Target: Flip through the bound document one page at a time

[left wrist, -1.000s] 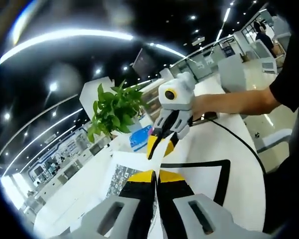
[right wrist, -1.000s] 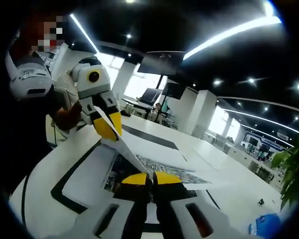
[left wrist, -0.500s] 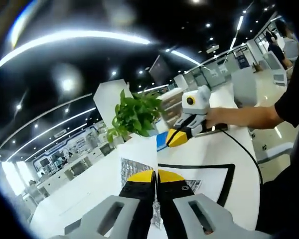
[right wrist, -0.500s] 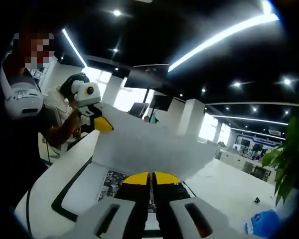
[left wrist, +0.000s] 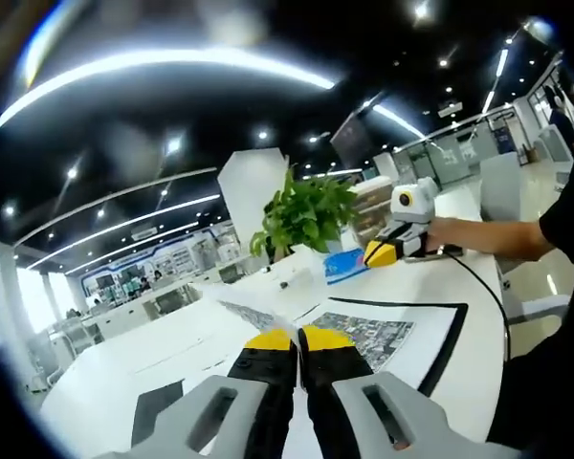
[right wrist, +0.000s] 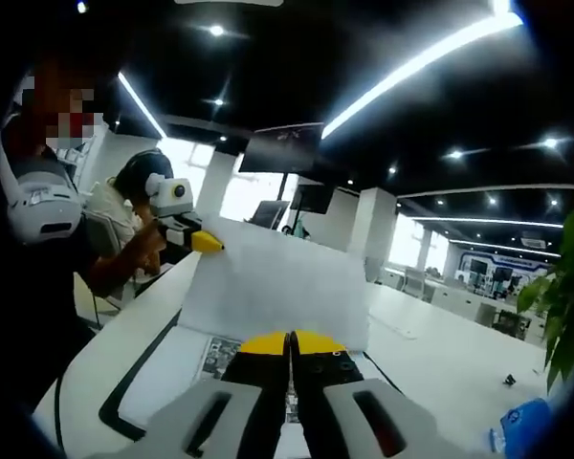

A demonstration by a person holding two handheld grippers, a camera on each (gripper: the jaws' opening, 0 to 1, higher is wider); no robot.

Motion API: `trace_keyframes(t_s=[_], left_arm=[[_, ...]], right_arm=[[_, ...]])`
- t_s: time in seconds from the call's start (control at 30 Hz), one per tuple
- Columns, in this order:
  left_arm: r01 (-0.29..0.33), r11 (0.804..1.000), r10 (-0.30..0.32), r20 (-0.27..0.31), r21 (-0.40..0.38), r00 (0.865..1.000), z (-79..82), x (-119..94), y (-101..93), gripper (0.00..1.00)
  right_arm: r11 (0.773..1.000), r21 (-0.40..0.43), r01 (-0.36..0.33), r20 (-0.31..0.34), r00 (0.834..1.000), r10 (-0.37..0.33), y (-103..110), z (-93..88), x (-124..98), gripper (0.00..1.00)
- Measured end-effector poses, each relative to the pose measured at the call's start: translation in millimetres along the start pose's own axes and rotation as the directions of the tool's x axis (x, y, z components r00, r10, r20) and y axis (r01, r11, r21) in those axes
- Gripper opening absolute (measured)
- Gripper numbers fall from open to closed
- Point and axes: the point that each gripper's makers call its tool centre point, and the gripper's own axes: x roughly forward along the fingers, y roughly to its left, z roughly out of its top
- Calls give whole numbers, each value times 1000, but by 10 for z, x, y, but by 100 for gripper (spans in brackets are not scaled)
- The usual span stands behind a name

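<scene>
Left hand-held gripper [left wrist: 299,337] had its yellow tips pressed together; at them, in the left gripper view, a thin pale edge of page [right wrist: 273,287] showed, so it probably pinched that sheet, though the contact itself was not clear. Right hand-held gripper [right wrist: 289,338] also had jaws closed; whether anything lay between them could not be told. The document [left wrist: 364,335] lay open on the white counter [left wrist: 124,354] over a black-bordered mat [left wrist: 450,335], directly ahead of and below the left tips, printed pages running away toward the right gripper, which in this view sat far across the counter beside a plant [left wrist: 306,215] and a blue packet [left wrist: 344,266]. The right gripper view showed the page standing upright, blank side facing, with the left gripper at its far upper corner. Judged: the left one is nearer, carrying the leaf over.
</scene>
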Motion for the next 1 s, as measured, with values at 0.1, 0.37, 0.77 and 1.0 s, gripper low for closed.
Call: trace_keyframes(t_s=[0.1,0.37,0.77,1.0], left_arm=[[-21,1000,21,-8,-19,1000,-87,-67,78,4],[-40,992,39,-9,-116,999,-282,-195,247,4],[-52,981,49,-18,-188,999,-502,-264,334,6],[-49,978,46,-16,-202,999,-604,-299,360,8]], right_arm=[[1000,-5,-9,-13,1000,9,0,9,104,3],[1000,8,-28,-26,999,28,-65,72,489,3],[993,11,-115,-215,970,114,153,-481,1268,3],[987,51,-154,-299,940,162,326,-745,1490,3]])
